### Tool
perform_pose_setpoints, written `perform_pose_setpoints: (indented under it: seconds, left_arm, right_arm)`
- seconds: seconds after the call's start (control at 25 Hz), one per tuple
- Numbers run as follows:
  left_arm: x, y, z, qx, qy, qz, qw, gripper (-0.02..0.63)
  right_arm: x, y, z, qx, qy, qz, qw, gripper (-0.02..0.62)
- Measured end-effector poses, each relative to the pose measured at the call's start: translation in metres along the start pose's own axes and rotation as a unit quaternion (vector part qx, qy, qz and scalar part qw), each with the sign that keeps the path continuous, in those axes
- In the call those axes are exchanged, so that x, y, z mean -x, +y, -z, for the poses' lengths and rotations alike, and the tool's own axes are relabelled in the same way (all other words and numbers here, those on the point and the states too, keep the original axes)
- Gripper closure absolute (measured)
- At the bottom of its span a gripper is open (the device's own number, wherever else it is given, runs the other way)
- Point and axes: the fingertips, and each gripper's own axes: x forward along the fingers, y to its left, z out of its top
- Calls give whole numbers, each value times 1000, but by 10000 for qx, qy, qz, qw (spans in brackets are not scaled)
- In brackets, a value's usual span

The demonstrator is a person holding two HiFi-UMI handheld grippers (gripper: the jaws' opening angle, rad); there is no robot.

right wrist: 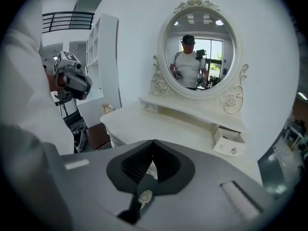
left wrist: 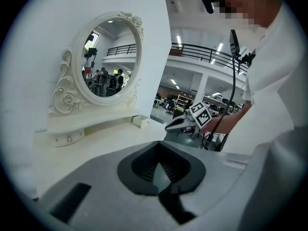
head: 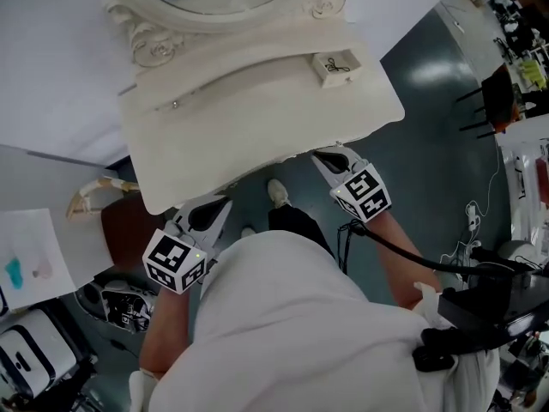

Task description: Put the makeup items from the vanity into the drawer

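Seen from above, a person in a white shirt [head: 292,333] stands at the front edge of a white vanity [head: 257,136], holding a pair of tongs in each hand. The left tongs [head: 225,202] point at the front left part of the tabletop, their tips right at its edge. In the left gripper view their two ribbed black pads [left wrist: 169,170] meet at the tips, together with nothing gripped. The right tongs [head: 324,158] point at the front edge further right. They too are pressed together at the tips, and the right gripper view shows only a narrow slit between the pads, with a pale scrap showing through that cannot be identified. Each tool carries a cube with black and white square markers, the left one [head: 176,263] and the right one [head: 367,194]. An oval mirror [head: 214,11] in a carved frame rises at the back of the vanity. Under it runs a low shelf, and at the shelf's right end a small white drawer [head: 336,65] stands pulled out onto the tabletop. The drawer lies well apart from both tongs, with bare white tabletop between. It is nearer the right tongs, almost straight ahead of them, and diagonally across from the left ones.
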Motion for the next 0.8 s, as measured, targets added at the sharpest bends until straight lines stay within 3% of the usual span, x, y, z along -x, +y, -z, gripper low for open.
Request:
perform_pose_setpoints:
  seconds: [0.32,0.8]
  left_arm:
    - [11,-29,30,-180,115,216,9995,607]
    - [21,-68,46,-431,170,467,9978,607]
  right_arm:
    - [27,77,18,-394,-175,-213,9988,595]
    - [47,144,19,-250,-272,-462,9982,595]
